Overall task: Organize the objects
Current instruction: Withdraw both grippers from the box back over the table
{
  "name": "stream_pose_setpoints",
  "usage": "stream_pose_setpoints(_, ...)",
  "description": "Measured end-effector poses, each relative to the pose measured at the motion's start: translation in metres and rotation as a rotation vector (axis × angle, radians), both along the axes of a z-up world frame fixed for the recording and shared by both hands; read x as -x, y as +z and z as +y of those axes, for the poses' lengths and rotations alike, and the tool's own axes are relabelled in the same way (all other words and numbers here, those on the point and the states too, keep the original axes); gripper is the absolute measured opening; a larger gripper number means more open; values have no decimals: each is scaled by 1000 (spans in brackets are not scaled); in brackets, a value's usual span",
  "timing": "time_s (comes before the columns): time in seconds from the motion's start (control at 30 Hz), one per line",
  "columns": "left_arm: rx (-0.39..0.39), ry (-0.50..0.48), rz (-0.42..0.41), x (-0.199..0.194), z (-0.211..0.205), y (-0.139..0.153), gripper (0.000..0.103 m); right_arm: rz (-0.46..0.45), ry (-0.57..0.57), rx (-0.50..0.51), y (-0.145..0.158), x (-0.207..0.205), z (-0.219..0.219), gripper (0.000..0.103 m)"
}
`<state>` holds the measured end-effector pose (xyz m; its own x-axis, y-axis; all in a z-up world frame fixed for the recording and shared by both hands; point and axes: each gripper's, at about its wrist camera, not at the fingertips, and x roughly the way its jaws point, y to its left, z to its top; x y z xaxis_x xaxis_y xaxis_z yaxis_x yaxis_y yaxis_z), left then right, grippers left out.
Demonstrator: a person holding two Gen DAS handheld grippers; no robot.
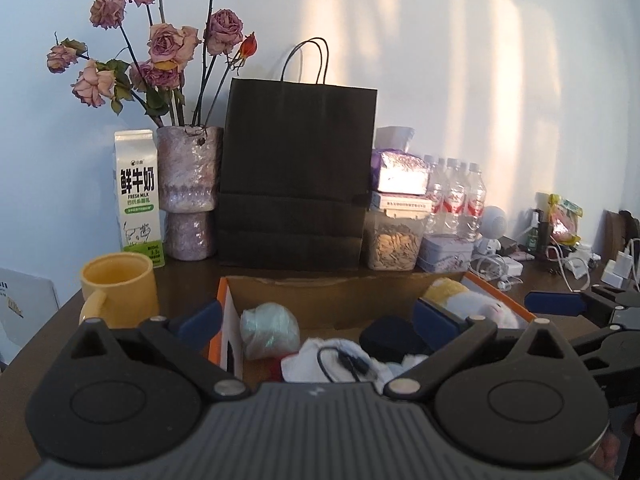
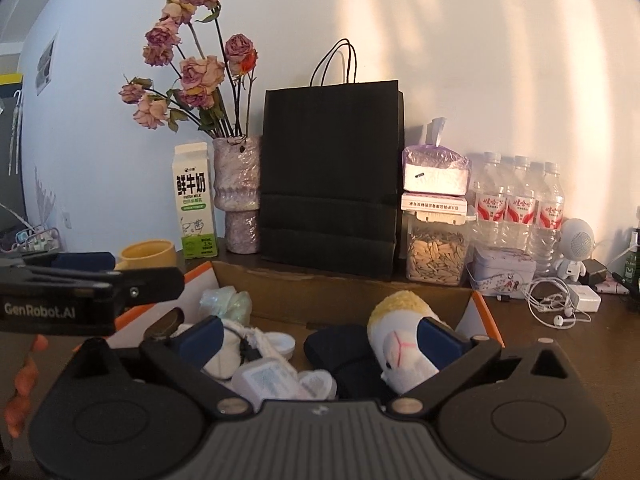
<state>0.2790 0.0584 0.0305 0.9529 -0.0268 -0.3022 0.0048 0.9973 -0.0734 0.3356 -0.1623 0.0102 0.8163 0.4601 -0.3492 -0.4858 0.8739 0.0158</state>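
- We hold both tongs, L [image 1: 316, 316] & R [image 2: 320, 334], wide open, nothing gripped.
- Plush lamb [image 2: 400, 344] lies just ahead of R tongs, by its right pad; R hand nearer.

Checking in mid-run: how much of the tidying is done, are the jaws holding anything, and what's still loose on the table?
Done: the cardboard box already holds a plush sheep, a dark bundle, a white cloth with a black cable and a crumpled plastic bag.
In hand: nothing. The left gripper and right gripper stand open over the box.
Left: the yellow mug, earphones and white charger remain loose.
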Motion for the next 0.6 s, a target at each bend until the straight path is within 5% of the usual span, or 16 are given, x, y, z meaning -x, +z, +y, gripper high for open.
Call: stream_pose_setpoints(0.6,-47,-22,191,81,9,-34,103,252,113,115,-49,91,-44,97)
